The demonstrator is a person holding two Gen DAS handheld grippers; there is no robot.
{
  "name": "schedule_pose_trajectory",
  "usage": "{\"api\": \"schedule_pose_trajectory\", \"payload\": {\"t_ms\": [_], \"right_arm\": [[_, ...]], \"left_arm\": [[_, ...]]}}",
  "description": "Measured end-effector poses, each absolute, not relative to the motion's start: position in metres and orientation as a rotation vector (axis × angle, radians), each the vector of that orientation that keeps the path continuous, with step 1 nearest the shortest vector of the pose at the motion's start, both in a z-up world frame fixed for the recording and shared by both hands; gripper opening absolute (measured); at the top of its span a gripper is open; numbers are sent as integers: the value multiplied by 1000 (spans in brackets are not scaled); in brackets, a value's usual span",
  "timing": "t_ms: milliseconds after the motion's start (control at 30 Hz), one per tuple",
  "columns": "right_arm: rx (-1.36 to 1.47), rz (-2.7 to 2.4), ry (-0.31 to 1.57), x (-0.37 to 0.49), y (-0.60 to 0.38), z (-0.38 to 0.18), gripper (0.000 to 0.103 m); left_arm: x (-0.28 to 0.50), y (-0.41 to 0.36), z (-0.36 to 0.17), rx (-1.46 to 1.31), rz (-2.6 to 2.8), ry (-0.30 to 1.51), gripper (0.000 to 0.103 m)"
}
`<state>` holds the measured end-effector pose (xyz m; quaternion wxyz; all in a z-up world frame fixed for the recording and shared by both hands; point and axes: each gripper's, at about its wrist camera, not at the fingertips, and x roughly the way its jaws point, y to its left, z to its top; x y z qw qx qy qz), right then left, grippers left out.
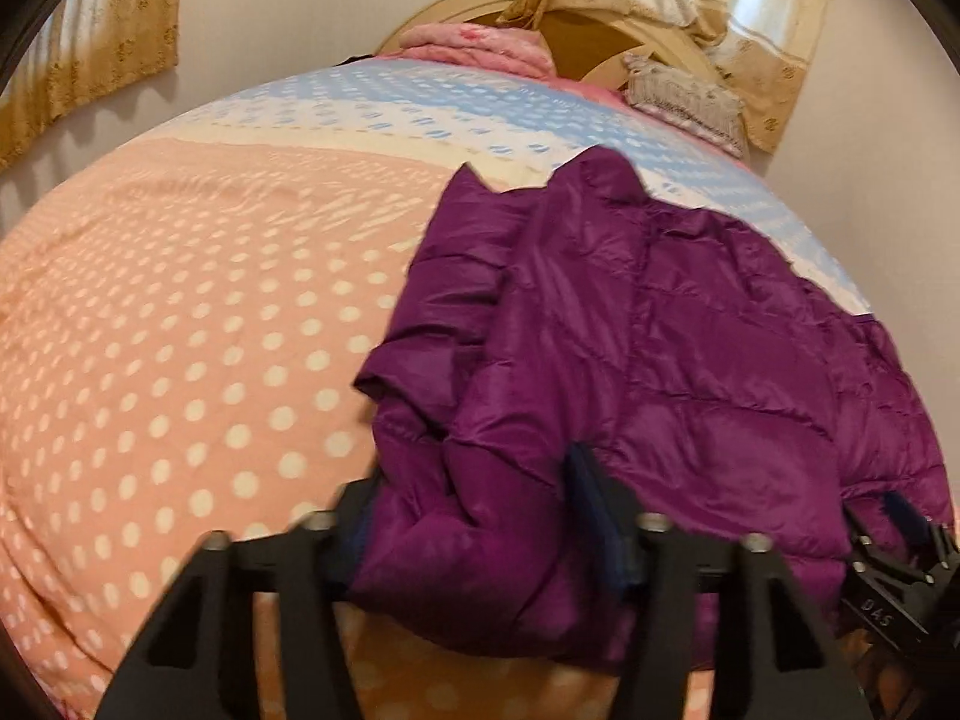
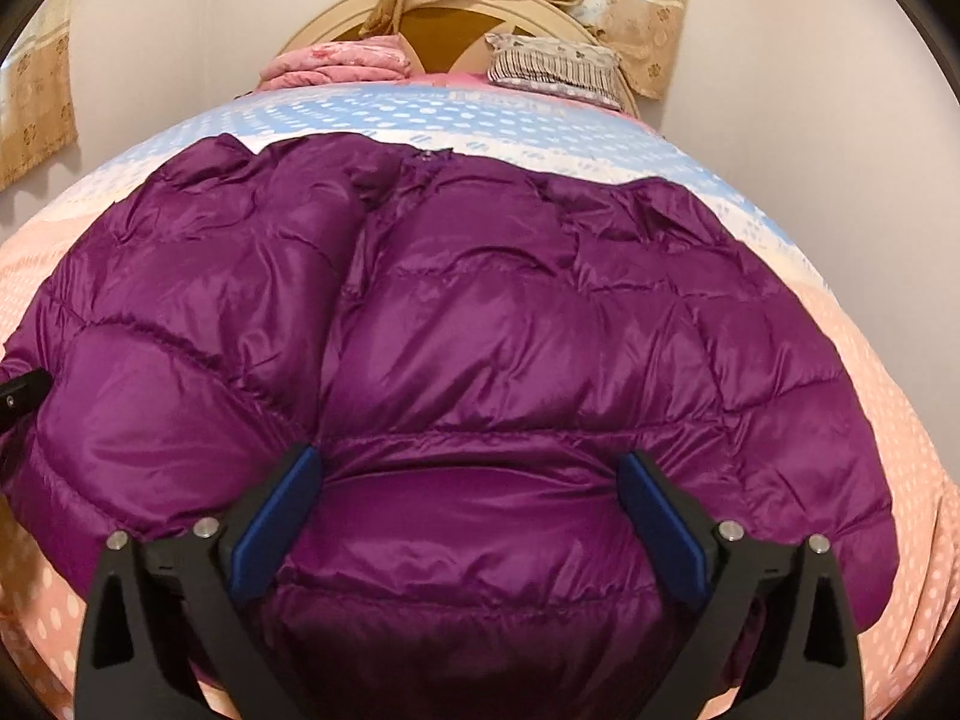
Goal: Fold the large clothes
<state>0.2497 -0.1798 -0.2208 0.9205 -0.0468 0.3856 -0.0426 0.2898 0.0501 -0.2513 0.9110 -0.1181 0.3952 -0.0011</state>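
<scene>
Purple puffer jacket (image 2: 468, 324) spread on the dotted bedspread (image 1: 180, 330).
Left gripper (image 1: 474, 516) had jaws apart with a bunched jacket edge between them; right gripper (image 2: 468, 516) stood wide open, jacket hem bulging between its pads.

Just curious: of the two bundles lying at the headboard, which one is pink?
The folded pink blanket on the left; the other, a pillow to its right, is grey and striped.

One purple jacket (image 2: 480, 324), two tools (image 2: 468, 510) (image 1: 480, 534), perhaps two pillows (image 2: 552, 69).
</scene>
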Motion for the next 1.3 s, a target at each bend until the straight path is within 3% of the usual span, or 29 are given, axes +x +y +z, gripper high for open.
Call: {"api": "schedule_pose_trajectory", "payload": {"t_ms": [67, 100, 233, 600, 767, 900, 1067, 1300], "right_arm": [[-105, -98, 792, 249, -178, -220, 100], [-108, -103, 793, 249, -176, -220, 100], [-113, -125, 801, 249, -169, -219, 100], [-125, -83, 758, 228, -110, -215, 100], [-31, 39, 710, 214, -142, -193, 98], [81, -40, 610, 192, -214, -158, 100], [80, -295, 610, 184, -315, -155, 101], [137, -510, 701, 162, -418, -180, 99]], "left_arm": [[291, 47, -249, -234, -20, 810, 27], [290, 45, -245, -223, -34, 800, 15], [279, 50, -225, -205, -35, 755, 8], [251, 80, -168, -149, 34, 672, 6], [243, 73, -145, -123, 30, 624, 6], [232, 32, -112, -50, -51, 521, 6], [222, -45, -81, 57, -198, 429, 6], [217, -165, -100, 270, -384, 397, 6]]}}
